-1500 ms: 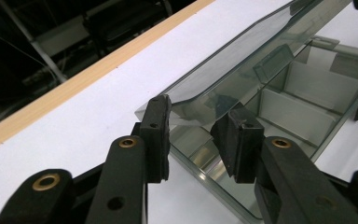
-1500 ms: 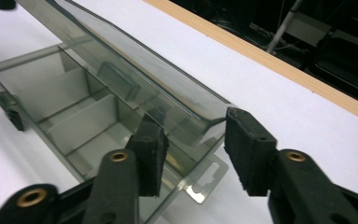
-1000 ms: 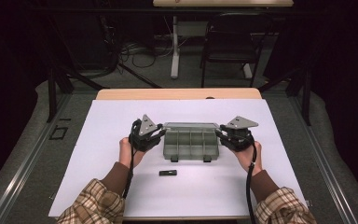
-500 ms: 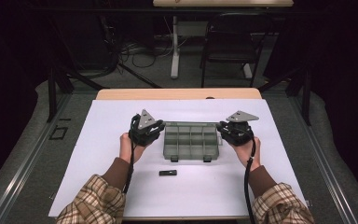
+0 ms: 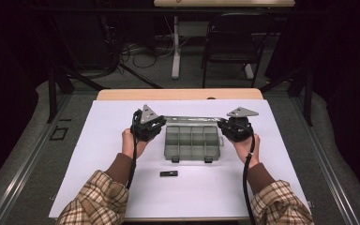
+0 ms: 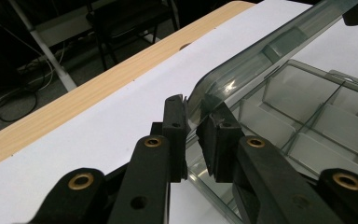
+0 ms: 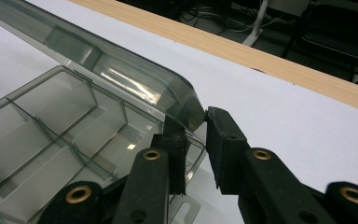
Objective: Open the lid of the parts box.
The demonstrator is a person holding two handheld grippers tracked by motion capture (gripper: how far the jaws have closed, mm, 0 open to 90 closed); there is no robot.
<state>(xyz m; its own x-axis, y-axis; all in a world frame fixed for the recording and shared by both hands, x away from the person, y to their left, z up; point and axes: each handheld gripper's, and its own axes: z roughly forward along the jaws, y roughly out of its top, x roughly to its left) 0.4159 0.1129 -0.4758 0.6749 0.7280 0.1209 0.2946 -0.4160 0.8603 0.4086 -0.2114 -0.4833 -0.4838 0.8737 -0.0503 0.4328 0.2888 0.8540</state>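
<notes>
Between both grippers' black fingers, closing, sits the smoky translucent box's [image 5: 192, 143] rounded lid [image 6: 242, 70].

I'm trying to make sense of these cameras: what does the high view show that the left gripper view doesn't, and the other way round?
The high view adds the person's plaid sleeves, the chair beyond the table, and a small black thing lying in front of the box. The left gripper view adds a close look at the left claw: its jaws have just been closing, with a corner of the raised lid between them. Both show the clear divided box, its open lid and the white table.
</notes>
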